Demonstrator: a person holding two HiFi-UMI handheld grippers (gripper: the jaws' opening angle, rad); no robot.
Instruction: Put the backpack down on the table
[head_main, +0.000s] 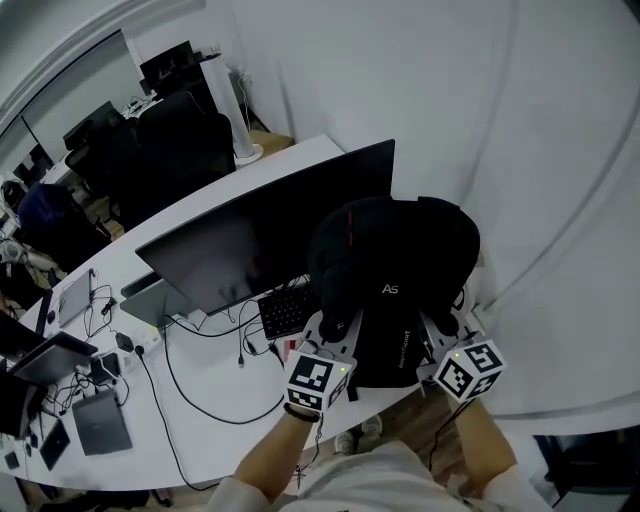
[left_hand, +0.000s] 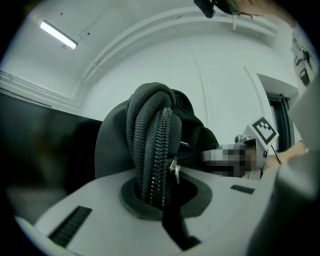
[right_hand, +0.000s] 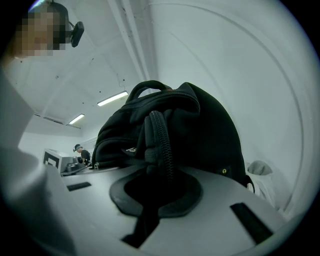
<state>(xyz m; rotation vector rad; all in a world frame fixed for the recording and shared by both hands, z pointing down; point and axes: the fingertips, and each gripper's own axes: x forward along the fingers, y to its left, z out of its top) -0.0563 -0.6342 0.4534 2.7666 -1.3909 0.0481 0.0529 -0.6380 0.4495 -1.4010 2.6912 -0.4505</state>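
I find my left gripper (head_main: 332, 326) and right gripper (head_main: 441, 326) each clamped on a zippered fold of the black backpack (head_main: 395, 255), upright over the table (head_main: 200, 400) edge, right of the monitor (head_main: 260, 235).

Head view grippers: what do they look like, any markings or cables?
The left gripper and right gripper are pale grey plastic, each carrying a white cube with black square markers. A dark band circles the left wrist; a thin cable hangs below it.
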